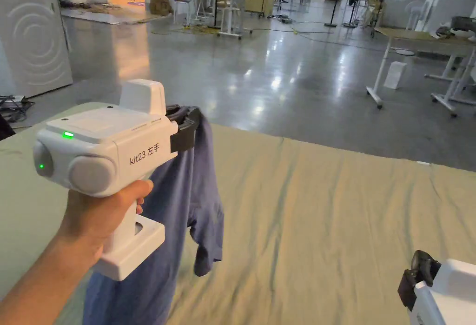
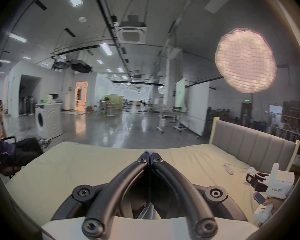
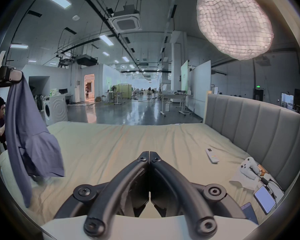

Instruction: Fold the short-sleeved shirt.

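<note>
The bed (image 3: 128, 145) lies broad and bare across its middle. A remote (image 3: 212, 155), a controller (image 3: 249, 167) and phones (image 3: 264, 201) crowd the side by the headboard (image 3: 260, 122). The hanging shirt (image 3: 28, 136) blocks the opposite side.

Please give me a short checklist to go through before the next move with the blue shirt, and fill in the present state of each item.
1. Left tongs closed on the shirt: ok, a strip of blue cloth shows between the shut jaws.
2. Shirt lifted free: not ok, it hangs bunched and its lower part seems to reach the bed sheet.
3. Right tongs free to take a second corner: ok, shut and empty, low at the right.
4. Landing area on the sheet bare: ok in the middle.
5. Small items kept away: ok, the remote and phone lie near the headboard.
6. Which part of the shirt is gripped: cannot tell.
</note>
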The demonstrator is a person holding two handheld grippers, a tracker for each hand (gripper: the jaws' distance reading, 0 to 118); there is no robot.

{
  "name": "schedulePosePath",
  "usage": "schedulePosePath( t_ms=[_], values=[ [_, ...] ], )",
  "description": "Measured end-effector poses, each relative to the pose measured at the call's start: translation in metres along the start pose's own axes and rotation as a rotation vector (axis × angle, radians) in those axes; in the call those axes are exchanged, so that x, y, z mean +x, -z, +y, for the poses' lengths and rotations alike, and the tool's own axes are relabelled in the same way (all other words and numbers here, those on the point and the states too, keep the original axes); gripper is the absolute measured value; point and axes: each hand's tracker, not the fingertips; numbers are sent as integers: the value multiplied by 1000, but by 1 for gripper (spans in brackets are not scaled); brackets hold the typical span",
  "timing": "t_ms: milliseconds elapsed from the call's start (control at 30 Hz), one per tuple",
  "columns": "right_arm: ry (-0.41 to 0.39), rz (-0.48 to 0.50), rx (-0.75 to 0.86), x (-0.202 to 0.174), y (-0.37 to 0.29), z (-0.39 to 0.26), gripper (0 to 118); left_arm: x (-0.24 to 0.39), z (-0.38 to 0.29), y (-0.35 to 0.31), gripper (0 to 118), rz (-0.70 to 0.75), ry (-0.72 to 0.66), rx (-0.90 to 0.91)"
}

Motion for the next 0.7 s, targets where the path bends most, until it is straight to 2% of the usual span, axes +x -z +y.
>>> schedulePosePath(
  t_ms=[167, 333, 500, 700],
  values=[
    [35, -50, 15, 34, -16, 5, 0, 80, -11, 32, 2, -175, -4, -39],
    [35, -112, 24, 62, -23, -2, 0, 157, -56, 52, 2, -364, -24, -124],
    [45, -142, 6, 78, -27, -11, 0, 212, -131, 56, 2, -438, -41, -294],
    [45, -145, -29, 82, -28, -24, 0, 237, -217, 48, 2, -451, -112, -473]
  ],
)
